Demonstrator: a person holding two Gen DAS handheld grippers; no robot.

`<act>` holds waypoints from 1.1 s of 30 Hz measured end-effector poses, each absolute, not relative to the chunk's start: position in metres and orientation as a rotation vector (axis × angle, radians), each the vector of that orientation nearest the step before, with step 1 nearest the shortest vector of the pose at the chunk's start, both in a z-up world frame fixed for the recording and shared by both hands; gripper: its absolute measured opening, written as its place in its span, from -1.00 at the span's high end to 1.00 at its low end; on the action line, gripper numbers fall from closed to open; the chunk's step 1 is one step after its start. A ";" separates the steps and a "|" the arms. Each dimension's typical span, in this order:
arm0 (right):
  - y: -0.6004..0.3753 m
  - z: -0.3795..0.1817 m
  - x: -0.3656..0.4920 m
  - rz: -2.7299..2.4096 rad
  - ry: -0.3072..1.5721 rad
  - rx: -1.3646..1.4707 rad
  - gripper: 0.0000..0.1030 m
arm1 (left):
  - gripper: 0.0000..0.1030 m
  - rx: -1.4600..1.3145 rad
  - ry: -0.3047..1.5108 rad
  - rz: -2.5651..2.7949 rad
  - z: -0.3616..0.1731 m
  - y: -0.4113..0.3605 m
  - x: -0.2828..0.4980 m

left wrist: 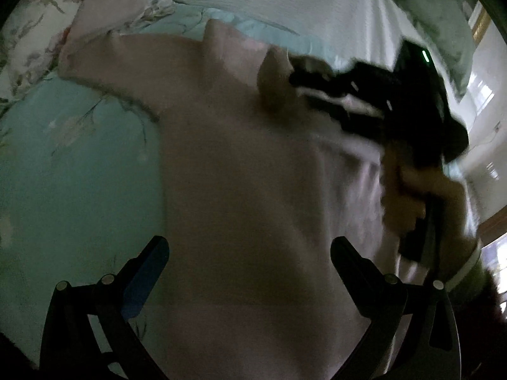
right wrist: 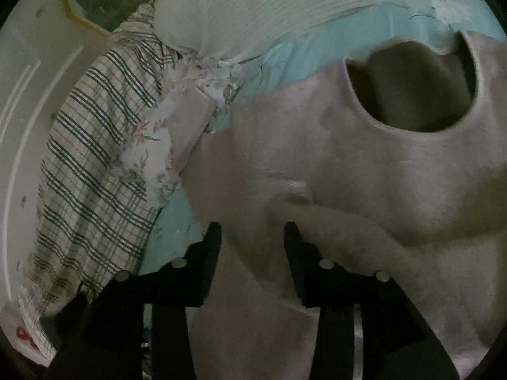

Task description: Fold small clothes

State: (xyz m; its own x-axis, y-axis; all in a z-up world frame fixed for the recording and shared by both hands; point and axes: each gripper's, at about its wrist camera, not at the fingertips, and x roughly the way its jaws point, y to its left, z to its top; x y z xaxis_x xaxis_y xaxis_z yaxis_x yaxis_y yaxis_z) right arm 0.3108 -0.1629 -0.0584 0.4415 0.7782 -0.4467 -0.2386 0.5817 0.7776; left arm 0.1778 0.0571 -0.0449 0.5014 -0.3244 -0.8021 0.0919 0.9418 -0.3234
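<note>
Left gripper (left wrist: 250, 264): jaws wide, empty, over shirt (left wrist: 240, 171) on bed (left wrist: 69, 171). Right gripper (right wrist: 253, 237): part-open astride shirt fold near collar (right wrist: 412, 91). Risk: thin fabric slipping, fold skewing.

Below me spreads a bed under a teal floral sheet (left wrist: 73, 164). At its far side lies a white ribbed pillow (right wrist: 253, 3), with a plaid cloth (right wrist: 92, 164) to the left against a pale wall (right wrist: 28, 72). Bright windows (left wrist: 481, 95) glare at right; the room itself is dim.
</note>
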 end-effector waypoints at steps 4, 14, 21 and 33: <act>-0.194 -0.052 0.274 0.632 0.866 0.731 0.16 | -0.98 -0.276 1.004 -0.310 -0.040 0.062 0.219; -0.261 -0.060 0.188 0.443 0.830 0.832 0.16 | -0.76 -0.103 1.102 -0.402 -0.063 0.031 0.346; -0.283 -0.060 0.163 0.384 0.818 0.859 0.16 | 0.94 0.020 1.062 -0.428 -0.062 0.007 0.352; -0.342 -0.050 0.175 0.131 0.783 0.714 0.15 | 0.96 -0.281 0.886 -0.134 -0.049 0.103 0.339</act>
